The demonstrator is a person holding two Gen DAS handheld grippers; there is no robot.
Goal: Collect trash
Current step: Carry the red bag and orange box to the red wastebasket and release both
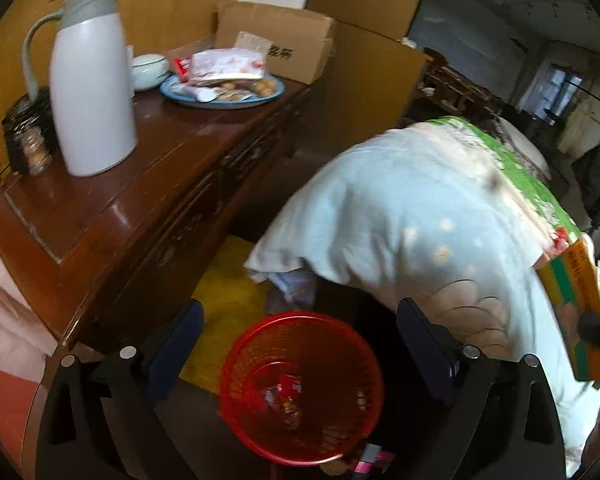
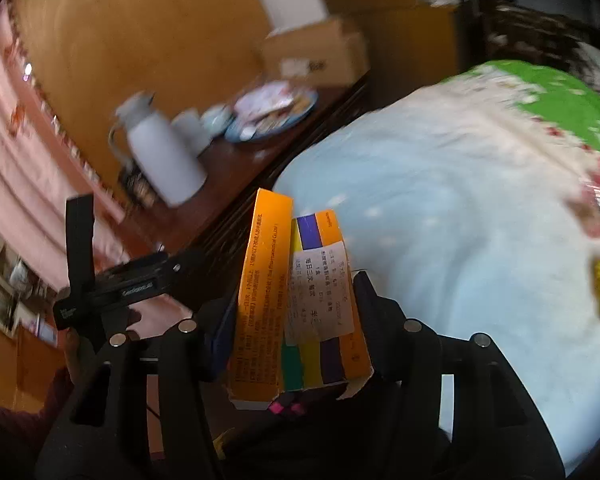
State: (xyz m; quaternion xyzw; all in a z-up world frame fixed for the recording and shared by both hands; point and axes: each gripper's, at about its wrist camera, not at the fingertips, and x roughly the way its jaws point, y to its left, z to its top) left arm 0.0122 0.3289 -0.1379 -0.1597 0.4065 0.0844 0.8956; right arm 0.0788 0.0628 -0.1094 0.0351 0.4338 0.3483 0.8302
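Right now the right gripper point(image 2: 288, 300) is clamping an orange medicine box point(image 2: 296, 300), pads pressing its two broad faces, long axis running straight out along the fingers, far end poking past the tips. No red wastebasket in the right wrist view, so I can't tell the box's offset from there.

The left gripper point(image 1: 300, 340) is standing wide open with nothing between its fingers, and the red wastebasket point(image 1: 300, 384) is sitting directly below that gap, a few wrappers already lying in its bottom. From the wastebasket, the box point(image 1: 576, 304) is showing well off to the right, beside the pale blue quilt point(image 1: 400, 208); the wooden cabinet point(image 1: 140, 184) is on the opposite side. My read: the right hand needs to be swinging the box across over the rim, left one clearing out.
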